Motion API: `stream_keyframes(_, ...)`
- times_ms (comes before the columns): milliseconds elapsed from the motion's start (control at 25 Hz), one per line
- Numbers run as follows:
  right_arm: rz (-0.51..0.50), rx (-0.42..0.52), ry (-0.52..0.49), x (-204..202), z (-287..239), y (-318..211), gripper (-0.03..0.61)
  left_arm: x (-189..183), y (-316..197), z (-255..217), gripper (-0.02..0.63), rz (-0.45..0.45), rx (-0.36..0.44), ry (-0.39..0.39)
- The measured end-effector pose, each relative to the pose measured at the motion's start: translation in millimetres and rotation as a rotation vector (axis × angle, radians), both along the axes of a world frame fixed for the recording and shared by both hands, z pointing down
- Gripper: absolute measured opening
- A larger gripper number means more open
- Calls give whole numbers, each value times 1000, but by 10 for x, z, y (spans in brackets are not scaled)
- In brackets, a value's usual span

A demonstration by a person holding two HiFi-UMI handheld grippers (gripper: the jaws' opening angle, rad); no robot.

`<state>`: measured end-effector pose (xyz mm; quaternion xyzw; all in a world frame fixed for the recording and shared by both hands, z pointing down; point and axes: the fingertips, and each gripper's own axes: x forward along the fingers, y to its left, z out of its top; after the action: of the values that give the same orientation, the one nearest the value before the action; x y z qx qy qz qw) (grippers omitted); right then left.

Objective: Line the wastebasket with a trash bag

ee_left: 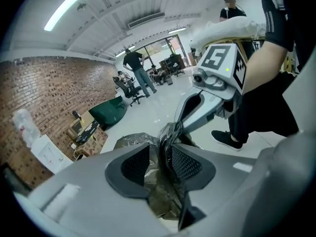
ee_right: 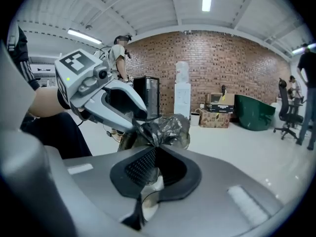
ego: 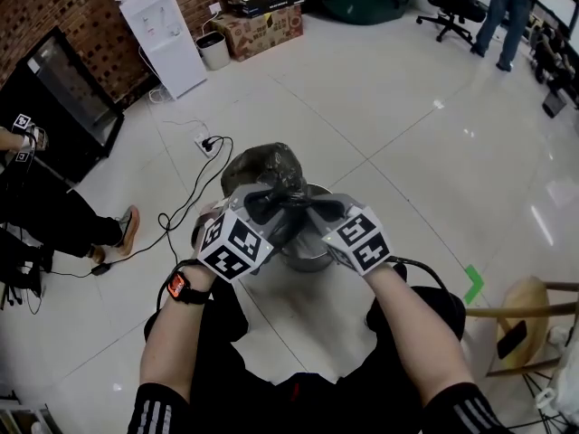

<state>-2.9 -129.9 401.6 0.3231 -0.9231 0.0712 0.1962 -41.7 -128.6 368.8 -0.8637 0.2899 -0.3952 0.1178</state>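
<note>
As right gripper pinches bag, wastebasket below

Wastebasket and cables on white floor

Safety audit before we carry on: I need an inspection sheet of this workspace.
Surface: glossy white tile floor; green tape mark.
Job's things: dark trash bag gathered above the metal wastebasket.
Clutter: cardboard boxes; small bin.
Grippers: left gripper open, bag film between its fingers; right gripper shut on the bag.
Cables: black cable snakes from a floor socket past a bystander's shoe.
Surroundings: brick wall, water dispenser, standing person far off.
</note>
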Motion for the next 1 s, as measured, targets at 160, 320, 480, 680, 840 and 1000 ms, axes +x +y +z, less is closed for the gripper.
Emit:
stream_keyframes(160, 21, 0, 17, 159, -76, -15, 8, -40, 58, 52, 159, 3, -27, 40)
stream_keyframes(320, 48, -12, 41, 285, -103, -21, 8, 26, 142, -6, 164, 29, -37, 119)
stream_keyframes(480, 94, -17, 57, 514, -110, -80, 7, 86, 180, -122, 164, 58, -53, 201)
stream_keyframes(680, 170, -39, 43, 893, -156, -139, 7, -38, 199, -8, 164, 56, -91, 159)
stream_keyframes(840, 189, -74, 63, 1120, -122, -105, 7, -263, 26, 289, 179, -2, -138, 43)
stream_keyframes(1000, 176, -119, 111, 1226, -34, -14, 7, -483, -251, 446, 178, -84, -186, 77)
